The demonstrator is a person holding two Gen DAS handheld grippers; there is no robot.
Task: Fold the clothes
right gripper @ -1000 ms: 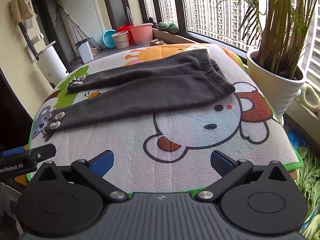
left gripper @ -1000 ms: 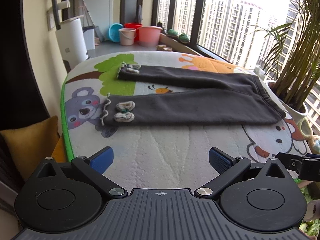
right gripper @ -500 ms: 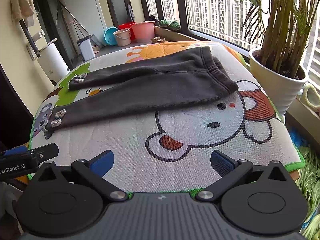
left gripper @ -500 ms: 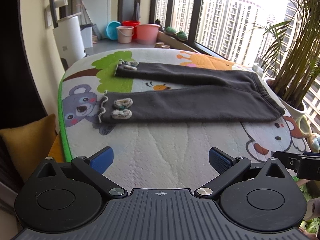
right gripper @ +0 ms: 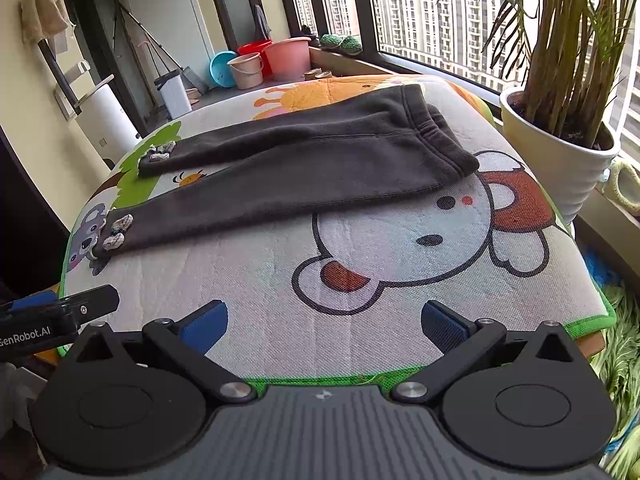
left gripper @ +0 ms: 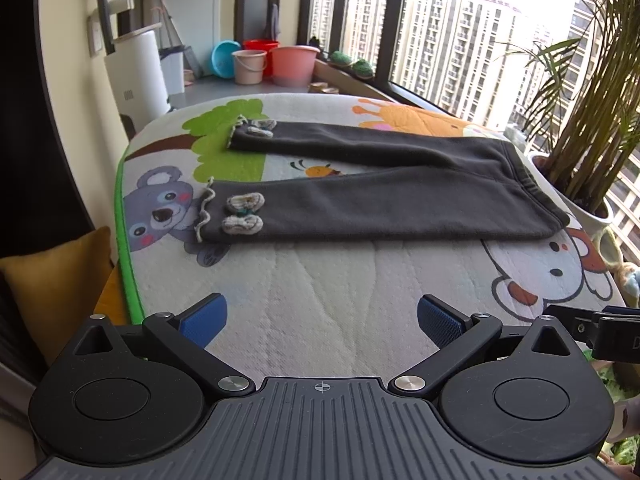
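Dark grey children's trousers point(left gripper: 380, 204) lie flat on a cartoon-print mat point(left gripper: 320, 280), legs spread toward the left with small knitted bows at the cuffs point(left gripper: 244, 212), waistband at the right. They also show in the right wrist view point(right gripper: 312, 164). My left gripper point(left gripper: 320, 320) is open and empty, hovering over the mat's near edge, short of the trousers. My right gripper point(right gripper: 324, 322) is open and empty over the mat's near right part, short of the waistband point(right gripper: 440, 136).
A potted palm in a white pot point(right gripper: 560, 160) stands right of the mat by the window. Buckets and basins point(left gripper: 272, 60) sit at the far end. A white cylinder appliance point(left gripper: 136, 76) stands at the far left. A yellow cushion point(left gripper: 52, 280) lies left of the mat.
Both grippers have shifted slightly forward and up over the mat; the trousers appear a little lower in view. Nothing has been gripped and the trousers have not moved.
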